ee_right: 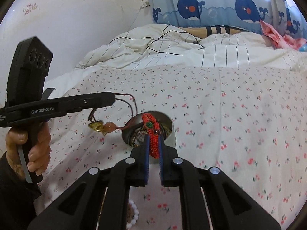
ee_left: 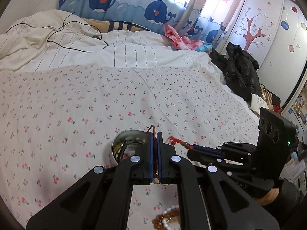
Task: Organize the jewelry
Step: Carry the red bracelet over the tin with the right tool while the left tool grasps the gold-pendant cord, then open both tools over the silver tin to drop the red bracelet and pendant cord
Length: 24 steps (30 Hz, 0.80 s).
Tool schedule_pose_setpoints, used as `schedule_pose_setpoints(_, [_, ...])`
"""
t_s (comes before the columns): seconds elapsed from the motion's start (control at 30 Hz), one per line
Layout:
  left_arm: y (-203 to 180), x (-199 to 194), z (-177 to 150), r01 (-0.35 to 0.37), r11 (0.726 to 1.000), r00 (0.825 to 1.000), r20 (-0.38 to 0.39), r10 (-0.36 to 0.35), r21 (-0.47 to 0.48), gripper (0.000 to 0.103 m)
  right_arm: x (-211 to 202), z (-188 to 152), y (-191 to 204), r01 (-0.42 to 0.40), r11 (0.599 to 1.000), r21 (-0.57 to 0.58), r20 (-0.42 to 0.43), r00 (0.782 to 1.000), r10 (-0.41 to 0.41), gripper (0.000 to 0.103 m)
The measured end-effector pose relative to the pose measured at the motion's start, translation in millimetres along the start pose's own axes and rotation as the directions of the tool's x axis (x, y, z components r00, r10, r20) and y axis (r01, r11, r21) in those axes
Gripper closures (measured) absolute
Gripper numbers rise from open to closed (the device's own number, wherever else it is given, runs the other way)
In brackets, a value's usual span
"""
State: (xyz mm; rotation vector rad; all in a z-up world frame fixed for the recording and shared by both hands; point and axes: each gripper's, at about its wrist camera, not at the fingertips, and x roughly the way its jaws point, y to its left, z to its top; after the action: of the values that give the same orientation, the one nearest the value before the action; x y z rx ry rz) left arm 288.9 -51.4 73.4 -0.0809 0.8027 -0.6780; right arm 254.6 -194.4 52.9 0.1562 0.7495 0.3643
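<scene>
A round metal tin with jewelry inside sits on the floral bed sheet. My left gripper is shut on a brown cord necklace whose gold pendant and peach bead hang beside the tin's left rim; the cord's far end trails into the tin. My right gripper is shut on a red braided bracelet with a green bead, held over the tin's near rim.
White and amber bead bracelets lie on the sheet close under the grippers. A rumpled striped duvet with a black cable lies at the far end. Black clothing is heaped at the bed's right edge.
</scene>
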Motion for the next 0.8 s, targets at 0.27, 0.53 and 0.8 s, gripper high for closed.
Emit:
schedule_pose_setpoints(0.27, [11.6,31.2,1.5,-0.03,0.999,0.999,-0.036,0.03,-0.015,0.1,36.9,14.3,0.5,0.057,0.997,-0.042,-0.038,0.998,-0.058,0.094])
schedule_pose_setpoints(0.53, [26.0,58.4,-14.1,-0.1,0.995,0.99,-0.107,0.097,-0.029,0.097,62.8,6.1,3.1,0.069,0.995,-0.077,-0.099,0.992,-0.076,0.094])
schedule_pose_setpoints(0.8, [23.5,55.3,-13.8,-0.18,0.984,0.98,-0.082,0.179,0.001,0.055,68.0,1.9,4.6,0.063,0.995,-0.077,-0.115,0.991,-0.072,0.074])
